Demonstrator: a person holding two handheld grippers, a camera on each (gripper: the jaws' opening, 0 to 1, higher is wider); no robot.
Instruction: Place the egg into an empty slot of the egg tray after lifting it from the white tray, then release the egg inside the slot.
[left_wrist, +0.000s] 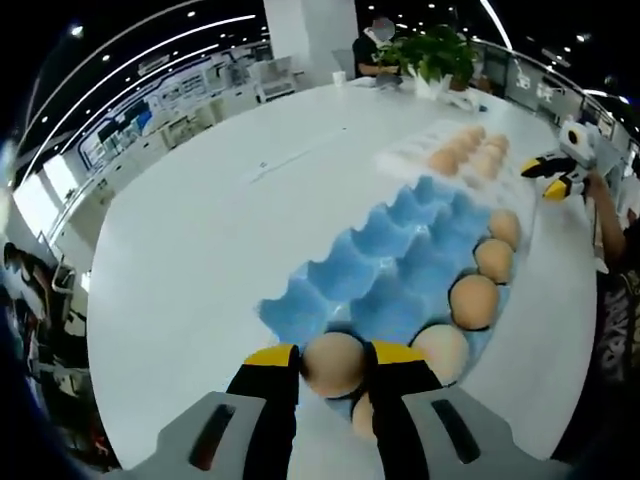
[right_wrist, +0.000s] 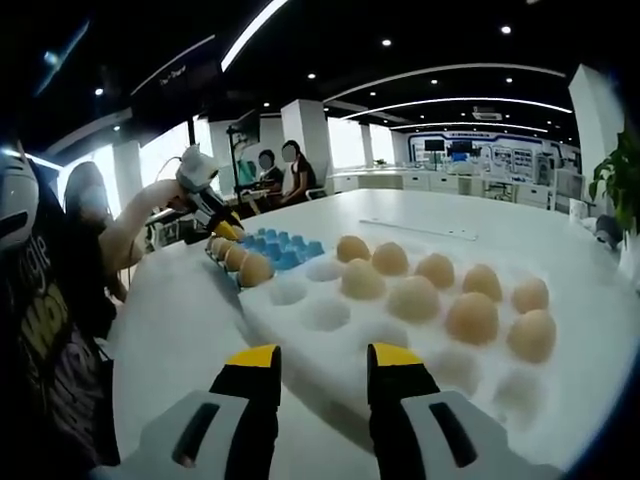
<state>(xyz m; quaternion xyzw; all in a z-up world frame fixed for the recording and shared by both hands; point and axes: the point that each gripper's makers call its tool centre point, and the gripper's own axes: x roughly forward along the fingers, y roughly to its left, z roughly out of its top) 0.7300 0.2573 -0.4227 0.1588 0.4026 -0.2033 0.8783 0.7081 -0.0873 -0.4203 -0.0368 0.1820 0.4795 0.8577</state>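
Brown egg (left_wrist: 333, 364) clamped in left gripper (left_wrist: 334, 357) jaws

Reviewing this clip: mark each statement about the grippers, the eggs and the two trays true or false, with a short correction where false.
1. The left gripper holds an egg between its jaws. True.
2. The blue egg tray is completely full. False: many slots are empty.
3. The right gripper grips an egg. False: its jaws are open and hold nothing.
4. The white tray holds several eggs. True.
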